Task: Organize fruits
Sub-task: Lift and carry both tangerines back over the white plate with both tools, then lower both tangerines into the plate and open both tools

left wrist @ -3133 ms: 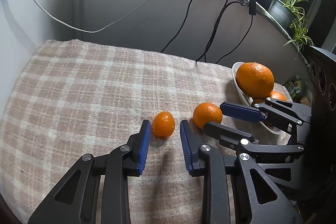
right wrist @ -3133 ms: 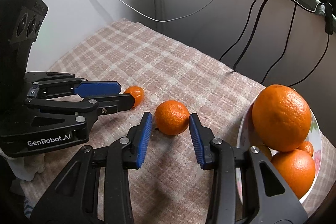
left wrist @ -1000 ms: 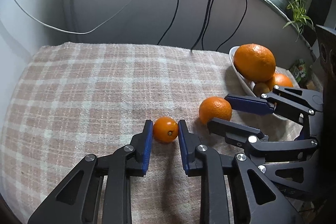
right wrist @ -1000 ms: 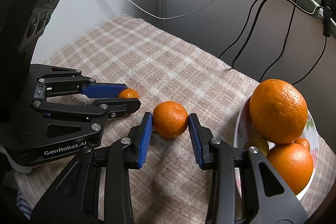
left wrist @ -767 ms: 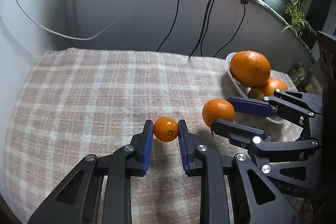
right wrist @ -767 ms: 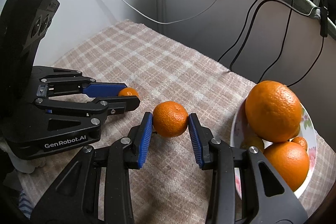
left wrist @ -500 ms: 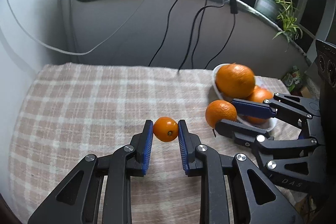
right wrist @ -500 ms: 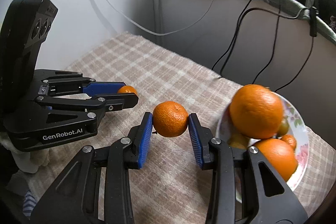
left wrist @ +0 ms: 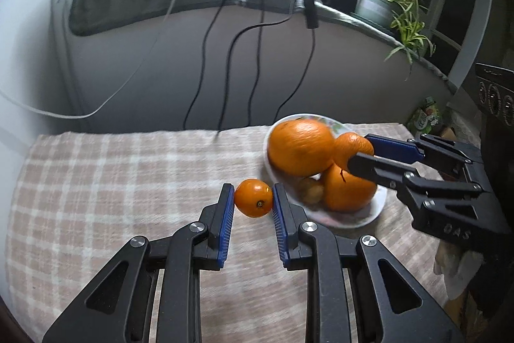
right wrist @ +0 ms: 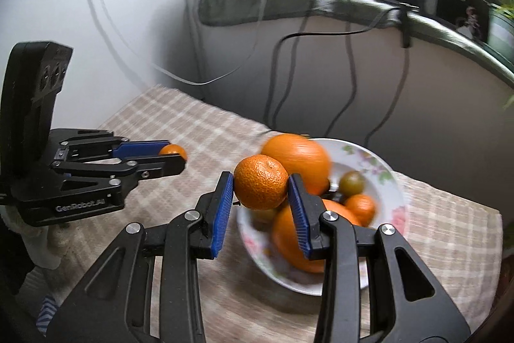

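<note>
Over the bowl (right wrist: pixel 379 163) the right gripper (right wrist: pixel 261 186) clamps a mandarin (right wrist: pixel 261 184); the left gripper (left wrist: pixel 253 198) pinches a kumquat (left wrist: pixel 253 197).

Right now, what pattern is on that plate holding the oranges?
White with pink flowers and green leaves on the plate; clearest in the right wrist view.

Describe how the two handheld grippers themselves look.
Both the left gripper and right gripper are black, angular plastic frames with triangular cut-outs, silver screws and ribbed blue pads. White "GenRobot.AI" lettering marks the left one's side; each has a black block with round ports.
</note>
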Tool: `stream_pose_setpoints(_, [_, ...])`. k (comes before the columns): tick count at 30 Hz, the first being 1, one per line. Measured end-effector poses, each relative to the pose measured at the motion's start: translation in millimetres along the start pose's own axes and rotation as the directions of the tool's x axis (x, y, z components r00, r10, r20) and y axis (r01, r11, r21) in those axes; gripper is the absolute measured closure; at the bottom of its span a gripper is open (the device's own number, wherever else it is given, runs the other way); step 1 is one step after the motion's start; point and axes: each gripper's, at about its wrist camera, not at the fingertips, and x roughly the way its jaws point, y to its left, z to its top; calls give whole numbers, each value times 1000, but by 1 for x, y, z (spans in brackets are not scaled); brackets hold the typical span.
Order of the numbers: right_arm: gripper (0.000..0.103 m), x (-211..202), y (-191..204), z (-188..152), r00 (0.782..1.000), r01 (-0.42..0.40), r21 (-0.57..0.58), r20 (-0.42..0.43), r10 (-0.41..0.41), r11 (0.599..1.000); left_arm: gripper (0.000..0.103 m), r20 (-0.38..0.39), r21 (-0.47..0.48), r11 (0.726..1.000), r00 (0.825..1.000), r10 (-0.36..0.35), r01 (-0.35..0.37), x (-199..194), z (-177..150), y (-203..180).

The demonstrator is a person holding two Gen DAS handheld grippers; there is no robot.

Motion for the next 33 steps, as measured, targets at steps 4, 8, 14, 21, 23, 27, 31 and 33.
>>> stream_pose_setpoints(4, [66,-5,-26,-1,999,33,42,5,-33,999,81,9,24,1000,1000,-17,17,5,9,-15])
stream_pose_setpoints(8, [66,-9,-48,-3,998,57,71,8,-57,996,81,17,47,998,999,-34,33,10,19,-31])
stream_pose_setpoints(14, [66,-4,-70,-9,997,79,94,-2,-80,992,81,16,80,996,999,-51,50,23,31,-51])
stream_pose_setpoints(21, [66,10,-91,-15,996,87,118,-17,-86,989,81,16,115,992,999,-52,49,38,48,-67])
stream_pose_setpoints(23, [66,13,-94,-16,996,86,123,-21,-84,989,81,13,120,992,999,-50,48,43,52,-70])
stream_pose_setpoints(27, [66,20,-99,-20,996,85,120,-31,-82,989,81,2,135,990,999,-45,45,54,58,-77])
stream_pose_setpoints(31, [66,25,-102,-20,996,80,122,-38,-76,989,81,-7,147,988,999,-42,42,62,62,-83])
stream_pose_setpoints(33, [66,26,-103,-20,997,78,121,-40,-73,990,81,-11,150,988,999,-40,41,64,63,-86])
